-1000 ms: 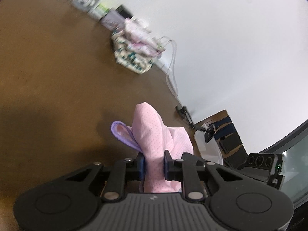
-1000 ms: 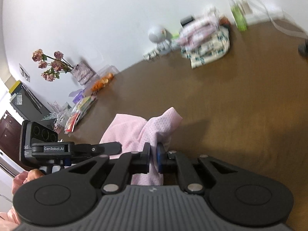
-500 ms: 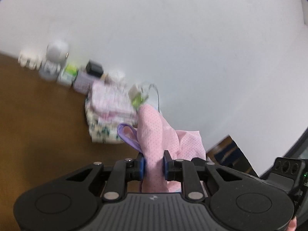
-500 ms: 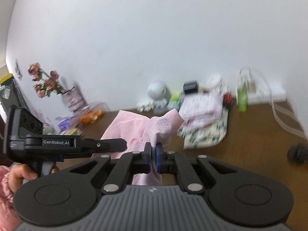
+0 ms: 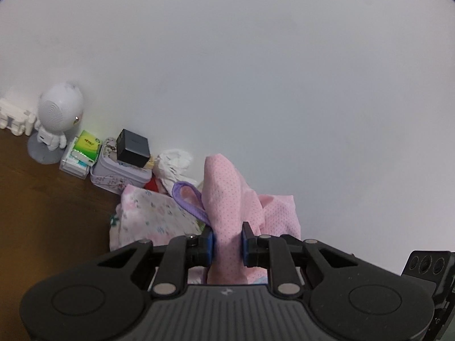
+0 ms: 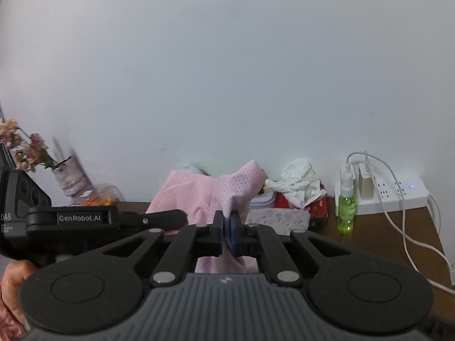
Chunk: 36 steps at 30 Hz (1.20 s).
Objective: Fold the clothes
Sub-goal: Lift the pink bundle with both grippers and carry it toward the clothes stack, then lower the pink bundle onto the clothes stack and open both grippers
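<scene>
My left gripper (image 5: 227,240) is clamped on a thick bunch of the pink dotted garment (image 5: 227,199), which stands up between the blue pads with a purple-trimmed edge (image 5: 189,199) curling out on its left. My right gripper (image 6: 226,228) pinches a thinner fold of the same garment (image 6: 227,187), its pads almost meeting. The cloth hangs between the two, lifted clear of the brown table (image 5: 51,199).

Past the left fingers, a stack of folded floral clothes (image 5: 150,216) lies on the table just beyond the held cloth. Behind it along the white wall (image 5: 256,71) sit a floral tin (image 5: 119,170) with a black charger block (image 5: 133,147) on top, a green tissue pack (image 5: 86,145), a small white robot figure (image 5: 58,116) and a crumpled white cloth (image 5: 173,164).

From the right view, the other gripper's black body (image 6: 85,218) reaches in from the left, a hand (image 6: 11,287) beneath it. Dried pink flowers in a vase (image 6: 34,156) stand at the far left. To the right stand a green spray bottle (image 6: 347,207) and a white power strip (image 6: 398,196) with cables (image 6: 403,227) trailing over the table, well apart from the garment. A red box (image 6: 315,207) sits beneath the crumpled cloth.
</scene>
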Each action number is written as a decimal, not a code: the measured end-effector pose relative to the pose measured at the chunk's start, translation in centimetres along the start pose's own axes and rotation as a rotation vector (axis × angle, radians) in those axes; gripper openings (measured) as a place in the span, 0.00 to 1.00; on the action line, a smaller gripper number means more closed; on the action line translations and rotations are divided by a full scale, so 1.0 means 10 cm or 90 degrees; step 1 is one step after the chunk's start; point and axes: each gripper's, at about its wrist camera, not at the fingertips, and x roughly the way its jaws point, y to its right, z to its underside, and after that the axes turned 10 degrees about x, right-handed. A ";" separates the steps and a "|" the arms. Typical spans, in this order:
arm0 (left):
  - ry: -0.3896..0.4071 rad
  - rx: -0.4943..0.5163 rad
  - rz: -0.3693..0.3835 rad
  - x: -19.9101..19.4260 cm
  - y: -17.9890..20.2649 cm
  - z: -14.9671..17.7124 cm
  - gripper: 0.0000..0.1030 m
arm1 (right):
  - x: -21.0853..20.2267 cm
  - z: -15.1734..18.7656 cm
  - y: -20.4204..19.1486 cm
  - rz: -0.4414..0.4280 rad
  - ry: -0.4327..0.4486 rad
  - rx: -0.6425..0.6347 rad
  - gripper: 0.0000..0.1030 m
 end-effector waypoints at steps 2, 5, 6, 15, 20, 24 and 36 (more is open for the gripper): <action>-0.009 -0.008 -0.010 0.25 -0.10 0.01 0.16 | 0.26 -0.06 0.12 0.004 -0.014 0.002 0.04; -0.024 -0.029 -0.021 0.55 -0.31 0.04 0.16 | 0.57 -0.04 0.30 0.009 -0.037 0.010 0.04; -0.028 -0.037 -0.021 0.61 -0.38 0.07 0.16 | 0.67 -0.03 0.36 0.011 -0.044 0.013 0.04; -0.040 -0.102 0.012 0.98 -0.86 0.29 0.17 | 1.12 0.12 0.90 0.026 -0.066 0.066 0.04; -0.037 -0.143 0.029 1.05 -1.00 0.44 0.19 | 1.18 0.21 1.04 0.018 -0.068 0.090 0.05; -0.035 -0.158 0.047 1.03 -1.03 0.46 0.43 | 1.10 0.21 1.10 0.008 -0.046 0.123 0.30; 0.077 0.094 -0.112 0.84 -0.38 0.19 0.13 | 1.02 0.40 0.31 0.091 0.130 -0.103 0.30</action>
